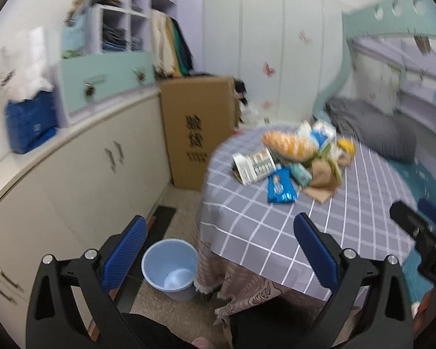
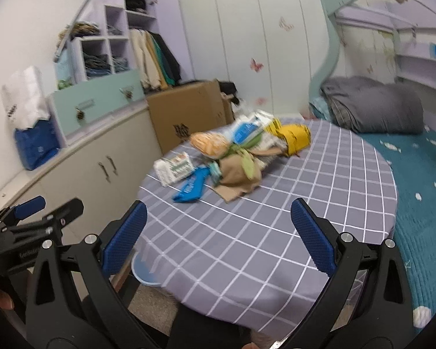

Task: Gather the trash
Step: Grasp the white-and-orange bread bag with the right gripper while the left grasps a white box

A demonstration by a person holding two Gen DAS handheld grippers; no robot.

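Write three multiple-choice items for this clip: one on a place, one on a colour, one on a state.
1. Where is the bin?
A. on the table
B. on the floor beside the table
C. on the bed

2. What colour is the flat wrapper nearest the table's front edge?
A. red
B. blue
C. black

3. How do the jaws of the left gripper and right gripper stand?
A. both open, empty
B. both shut
C. one holds trash

Answers: 1 B, it stands on the floor at the cloth's edge; 2 B, blue packaging; 3 A, wide gaps, nothing between.

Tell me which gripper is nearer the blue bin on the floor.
Left. The left gripper hangs almost over the blue bin; the right gripper is over the table, farther off beside the bin.
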